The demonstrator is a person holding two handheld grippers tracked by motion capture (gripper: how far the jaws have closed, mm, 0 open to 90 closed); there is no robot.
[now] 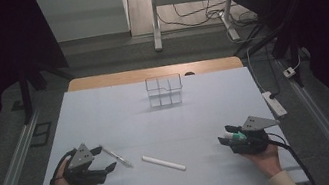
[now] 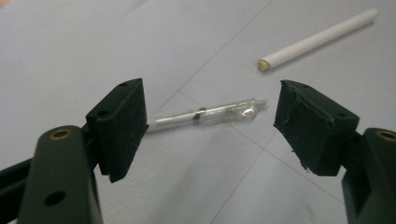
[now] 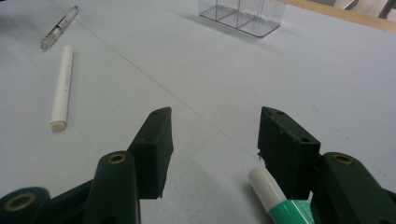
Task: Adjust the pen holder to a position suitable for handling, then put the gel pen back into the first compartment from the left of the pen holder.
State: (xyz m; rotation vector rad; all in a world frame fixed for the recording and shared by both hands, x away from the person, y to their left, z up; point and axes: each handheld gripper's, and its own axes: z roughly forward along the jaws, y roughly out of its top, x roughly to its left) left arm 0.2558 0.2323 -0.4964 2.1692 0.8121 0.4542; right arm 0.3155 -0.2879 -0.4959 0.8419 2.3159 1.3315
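Left gripper (image 2: 210, 126) is spread wide with the clear pen (image 2: 205, 115) lying flat on the table (image 1: 120, 110) between its jaws, pads not touching it. Right gripper (image 3: 215, 140) is spread too, a white-and-green marker (image 3: 275, 196) lying against 1 jaw. The white stick (image 1: 163, 163) lies between both grippers.

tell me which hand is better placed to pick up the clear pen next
Left. The left tool is open with the clear pen lying on the table right between its pads, untouched. The right tool is across the table, beyond the white pen, with a green-and-white marker beside its pad.
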